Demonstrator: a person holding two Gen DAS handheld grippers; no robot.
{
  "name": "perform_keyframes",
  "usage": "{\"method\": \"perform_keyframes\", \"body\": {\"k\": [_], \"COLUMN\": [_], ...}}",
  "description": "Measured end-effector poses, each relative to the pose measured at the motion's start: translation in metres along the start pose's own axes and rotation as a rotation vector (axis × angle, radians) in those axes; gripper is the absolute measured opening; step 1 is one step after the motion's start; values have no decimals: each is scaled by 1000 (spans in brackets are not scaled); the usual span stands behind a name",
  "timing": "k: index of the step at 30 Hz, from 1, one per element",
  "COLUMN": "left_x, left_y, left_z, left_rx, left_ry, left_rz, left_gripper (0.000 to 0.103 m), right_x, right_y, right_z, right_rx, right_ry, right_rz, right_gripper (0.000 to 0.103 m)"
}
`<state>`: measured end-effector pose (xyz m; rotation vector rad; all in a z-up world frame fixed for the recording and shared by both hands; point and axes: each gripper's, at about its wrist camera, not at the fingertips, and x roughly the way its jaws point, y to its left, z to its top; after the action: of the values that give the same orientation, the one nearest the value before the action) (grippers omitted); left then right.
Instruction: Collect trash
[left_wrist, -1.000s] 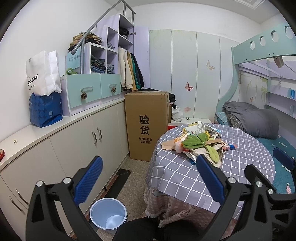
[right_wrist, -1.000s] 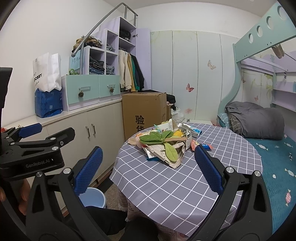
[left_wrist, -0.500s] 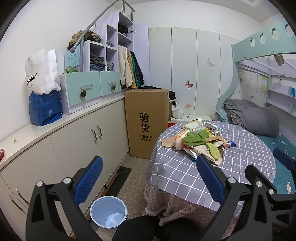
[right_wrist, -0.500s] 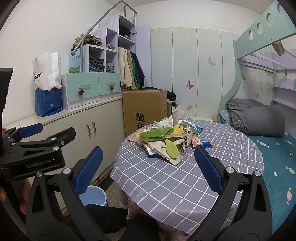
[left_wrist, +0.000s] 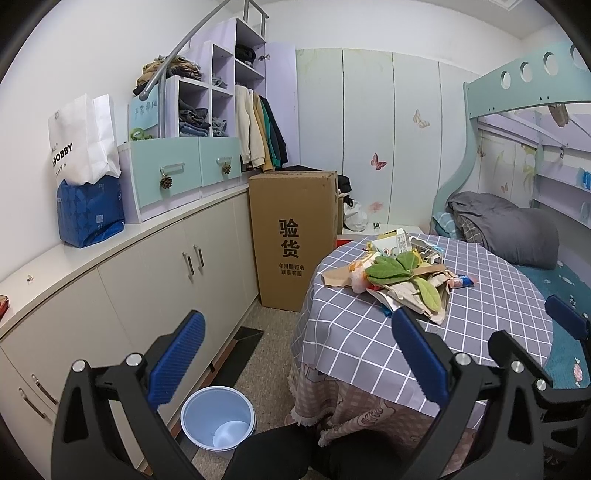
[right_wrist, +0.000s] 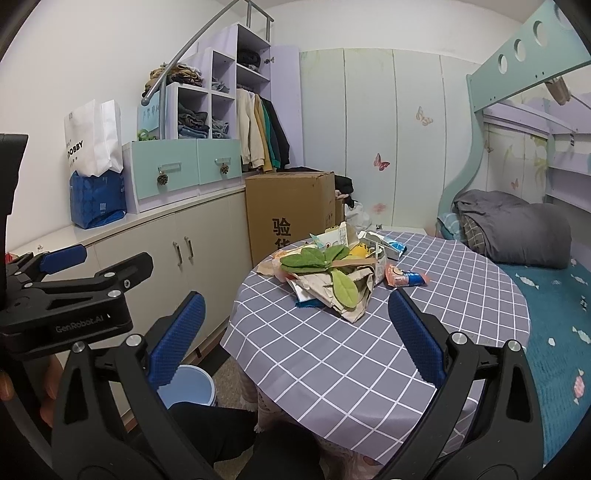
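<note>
Both the left gripper (left_wrist: 295, 354) and right gripper (right_wrist: 291, 339) hung spread and empty, short of the trash pile (right_wrist: 332, 273) on the tabletop (right_wrist: 332, 354). The approach looked unfinished; next, reach to the pile, then its nearest wrapper.

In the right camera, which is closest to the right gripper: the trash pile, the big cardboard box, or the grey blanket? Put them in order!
1. Pile of paper and leaf trash, on the table straight ahead.
2. Tall brown cardboard box, behind the table, left.
3. Rolled grey blanket, on the bed, far right; close to the box's range.
</note>
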<state>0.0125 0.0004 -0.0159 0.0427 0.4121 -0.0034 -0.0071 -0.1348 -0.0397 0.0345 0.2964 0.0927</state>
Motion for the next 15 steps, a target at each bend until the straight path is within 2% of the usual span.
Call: {"method": "perform_keyframes", "body": {"k": [15], "left_x": [5], "left_y": [-3], "left_z": [-2], "left_rx": [6], "left_ry": [17], "left_rz": [3], "left_gripper": [99], "right_x": [7], "right_y": [-3], "right_z": [-1], "right_rx": [11], "right_ry": [30], "right_rz": [6], "right_gripper": [97]}}
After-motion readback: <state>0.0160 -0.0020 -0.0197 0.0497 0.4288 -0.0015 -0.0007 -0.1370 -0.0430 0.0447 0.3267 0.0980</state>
